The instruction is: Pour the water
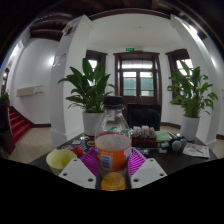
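A clear plastic bottle (113,140) with a dark cap and an orange label stands upright between my gripper's (112,160) fingers. The two magenta pads (92,162) press against its sides at label height. The bottle holds orange liquid near its base, and its upper part looks clear. It appears raised in front of the table (50,152). A yellow bowl (60,158) sits on the table to the left of the left finger.
Two potted plants (92,90) stand left and right beyond the table, before a dark wooden door (137,80). Small items lie on the table's right side (185,146). A red staircase (18,122) is at the far left.
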`<act>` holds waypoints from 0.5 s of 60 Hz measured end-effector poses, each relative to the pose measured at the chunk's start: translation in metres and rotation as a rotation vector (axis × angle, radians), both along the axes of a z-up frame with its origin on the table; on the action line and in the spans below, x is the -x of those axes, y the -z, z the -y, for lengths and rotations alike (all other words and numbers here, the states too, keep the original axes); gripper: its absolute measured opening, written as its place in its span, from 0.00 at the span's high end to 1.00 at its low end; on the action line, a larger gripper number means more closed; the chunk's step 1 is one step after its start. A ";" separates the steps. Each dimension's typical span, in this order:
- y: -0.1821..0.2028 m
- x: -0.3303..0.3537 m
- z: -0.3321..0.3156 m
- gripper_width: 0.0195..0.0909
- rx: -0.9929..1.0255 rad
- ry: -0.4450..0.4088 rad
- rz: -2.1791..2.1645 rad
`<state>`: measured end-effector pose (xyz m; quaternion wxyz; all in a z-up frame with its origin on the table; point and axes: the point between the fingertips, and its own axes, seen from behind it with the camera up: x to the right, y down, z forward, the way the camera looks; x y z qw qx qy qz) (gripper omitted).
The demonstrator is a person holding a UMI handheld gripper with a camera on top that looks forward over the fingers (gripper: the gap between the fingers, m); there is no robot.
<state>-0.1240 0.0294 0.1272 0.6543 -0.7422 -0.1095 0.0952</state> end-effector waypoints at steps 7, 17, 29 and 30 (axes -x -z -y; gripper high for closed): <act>-0.001 -0.002 0.000 0.76 0.000 0.017 -0.002; 0.002 -0.008 0.004 0.47 0.046 0.052 -0.019; 0.011 -0.032 0.039 0.10 0.099 0.133 -0.028; 0.013 -0.034 0.045 0.09 0.107 0.141 -0.029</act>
